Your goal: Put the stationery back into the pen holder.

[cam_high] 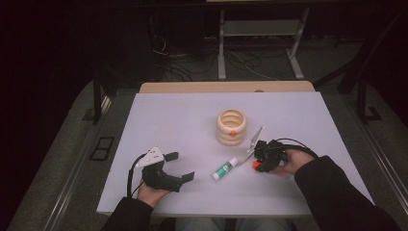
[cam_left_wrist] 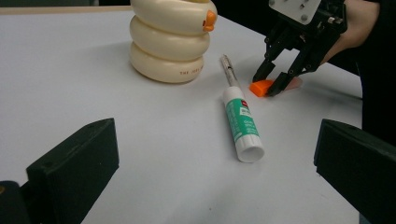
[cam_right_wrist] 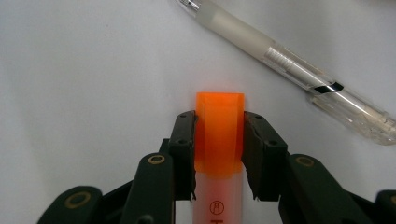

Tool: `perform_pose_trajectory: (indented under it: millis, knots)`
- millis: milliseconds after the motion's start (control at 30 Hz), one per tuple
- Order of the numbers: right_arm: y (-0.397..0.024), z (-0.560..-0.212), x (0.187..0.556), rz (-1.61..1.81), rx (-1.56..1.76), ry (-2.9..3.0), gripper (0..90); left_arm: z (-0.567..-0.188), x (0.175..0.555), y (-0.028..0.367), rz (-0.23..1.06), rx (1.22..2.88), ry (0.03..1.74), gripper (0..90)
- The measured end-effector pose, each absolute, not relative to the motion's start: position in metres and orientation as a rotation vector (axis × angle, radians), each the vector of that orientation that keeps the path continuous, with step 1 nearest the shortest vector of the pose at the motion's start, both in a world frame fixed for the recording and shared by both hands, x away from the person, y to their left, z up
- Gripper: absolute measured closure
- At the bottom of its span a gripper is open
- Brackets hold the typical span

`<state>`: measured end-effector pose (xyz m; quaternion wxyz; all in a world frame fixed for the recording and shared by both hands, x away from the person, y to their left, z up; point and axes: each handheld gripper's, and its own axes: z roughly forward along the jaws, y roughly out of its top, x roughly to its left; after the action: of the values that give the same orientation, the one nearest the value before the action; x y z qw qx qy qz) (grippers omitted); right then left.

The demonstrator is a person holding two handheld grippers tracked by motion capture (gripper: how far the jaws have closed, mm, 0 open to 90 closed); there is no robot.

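Observation:
An orange-capped highlighter (cam_right_wrist: 219, 116) lies on the white table (cam_high: 168, 125). My right gripper (cam_right_wrist: 219, 126) is shut on its cap, one pad against each side. The left gripper view has that same grip (cam_left_wrist: 271, 84) over the orange cap (cam_left_wrist: 261, 87) at the far right. A clear pen (cam_right_wrist: 289, 70) lies just beyond the highlighter. A white and green glue stick (cam_high: 224, 169) lies between the two hands. My left gripper (cam_high: 180, 166) rests at the front left, open with nothing between its jaws, and it points toward the glue stick (cam_left_wrist: 243, 123).
A cream ringed holder (cam_high: 232, 126) with a small orange beak stands mid-table behind the glue stick. The table's front edge runs just below both hands. Dark floor, cables and a metal frame lie beyond the far edge.

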<state>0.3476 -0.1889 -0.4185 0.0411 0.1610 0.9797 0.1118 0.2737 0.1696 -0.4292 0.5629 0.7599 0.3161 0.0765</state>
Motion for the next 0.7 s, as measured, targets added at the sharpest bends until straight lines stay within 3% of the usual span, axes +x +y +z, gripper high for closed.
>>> perform_pose_trajectory:
  millis: [700]
  knots:
    - [-0.1917,-0.4119,0.3479,0.375,0.568,2.992,66.3,-0.4294,0.2739,0.1697,0.180,1.789,0.744,0.0]
